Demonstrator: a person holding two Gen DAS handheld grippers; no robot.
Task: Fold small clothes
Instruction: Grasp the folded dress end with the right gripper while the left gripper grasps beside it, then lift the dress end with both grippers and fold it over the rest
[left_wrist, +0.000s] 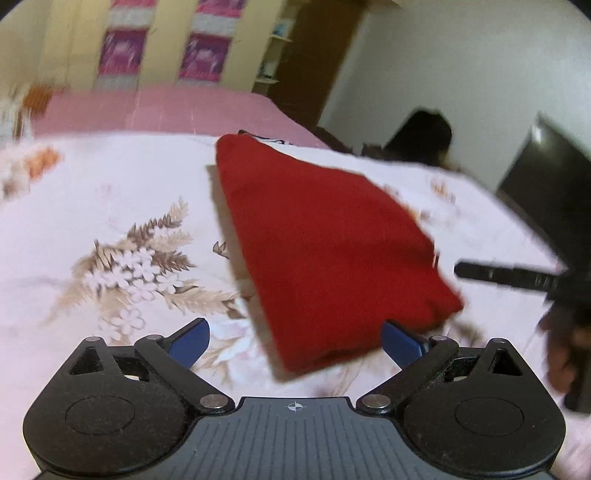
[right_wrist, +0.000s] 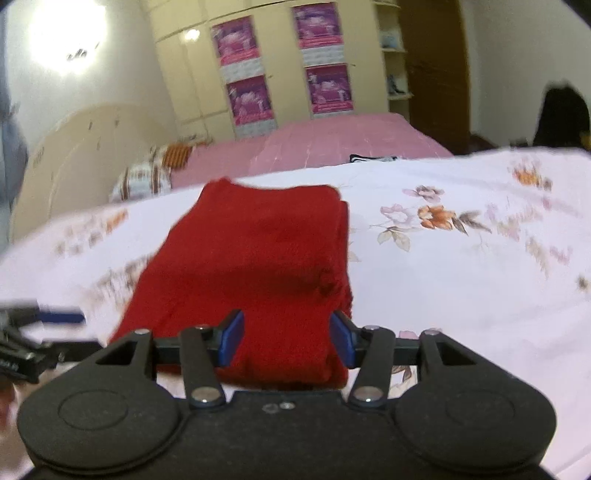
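A folded red garment (left_wrist: 325, 236) lies on the white floral sheet (left_wrist: 110, 192). My left gripper (left_wrist: 295, 343) stands wide open at the garment's near corner, which overlaps the right blue pad (left_wrist: 400, 341); the left pad is over bare sheet. In the right wrist view the red garment (right_wrist: 258, 251) lies flat, and its near end sits between the blue pads of my right gripper (right_wrist: 287, 341), which do not squeeze it. The right gripper (left_wrist: 509, 277) shows at the garment's right side, held by a hand (left_wrist: 561, 354). The left gripper's finger (right_wrist: 61, 317) appears at the left edge.
A pink bedspread (right_wrist: 332, 144) lies beyond the floral sheet, with a dark-and-white garment (right_wrist: 373, 158) at the seam and a striped pillow (right_wrist: 147, 177) to the left. A wardrobe with pink posters (right_wrist: 251, 99) stands behind. A dark panel (left_wrist: 546, 177) stands at the right.
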